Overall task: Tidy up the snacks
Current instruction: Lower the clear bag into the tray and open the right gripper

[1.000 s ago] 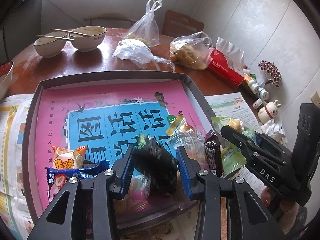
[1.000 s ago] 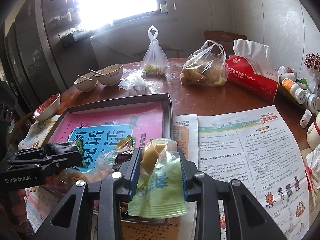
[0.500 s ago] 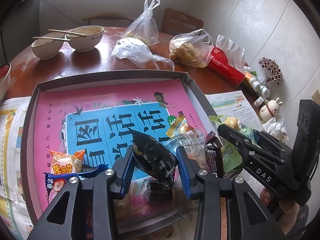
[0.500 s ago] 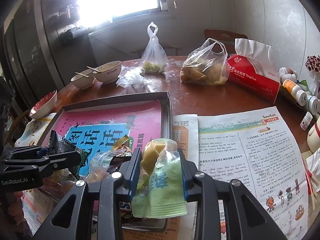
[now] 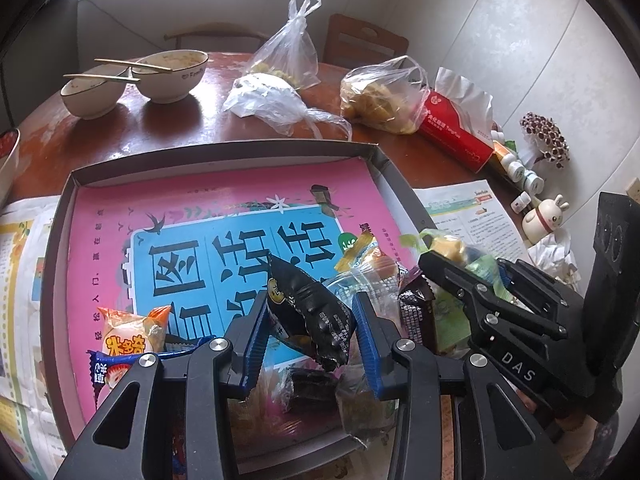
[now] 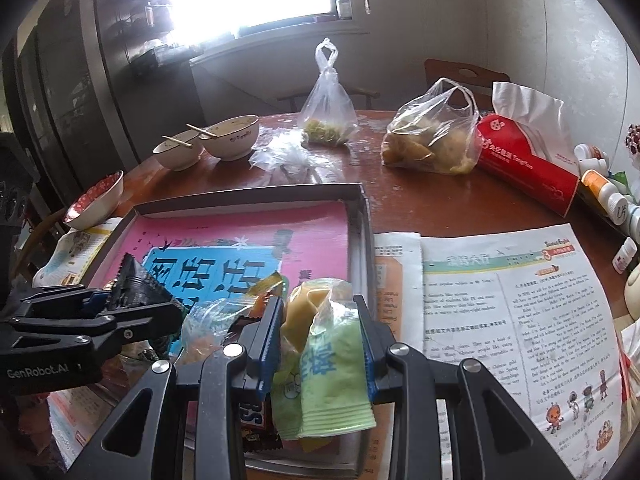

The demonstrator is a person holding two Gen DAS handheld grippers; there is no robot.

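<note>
The left gripper [image 5: 310,332] pinches a crumpled black foil snack packet [image 5: 308,312] between its blue ribbed pads [image 5: 366,336], holding it lifted above the near part of the shallow grey cardboard tray [image 5: 224,152]. The right gripper [image 6: 318,336] clamps a pale green plastic snack pouch [image 6: 332,376] with a yellow piece showing at its top, held over the tray's near right corner.

Inside the tray lies a pink and blue printed sheet with large black characters [image 5: 224,248]. On it, at the tray's near left, rest an orange-and-white wrapped snack [image 5: 128,336] and a blue wrapped snack [image 5: 112,368] just beside it. At the tray's near right sits a loose heap of wrapped snacks, among them a dark brown wrapper [image 5: 414,316].

Newspaper sheets [image 6: 512,304] lie to the right of the tray on the round brown wooden table [image 6: 420,200]. Beyond the tray's far edge stand two white ceramic bowls with chopsticks [image 5: 132,80], clear plastic bags of food [image 5: 380,96], and a red tissue pack [image 5: 456,132].
</note>
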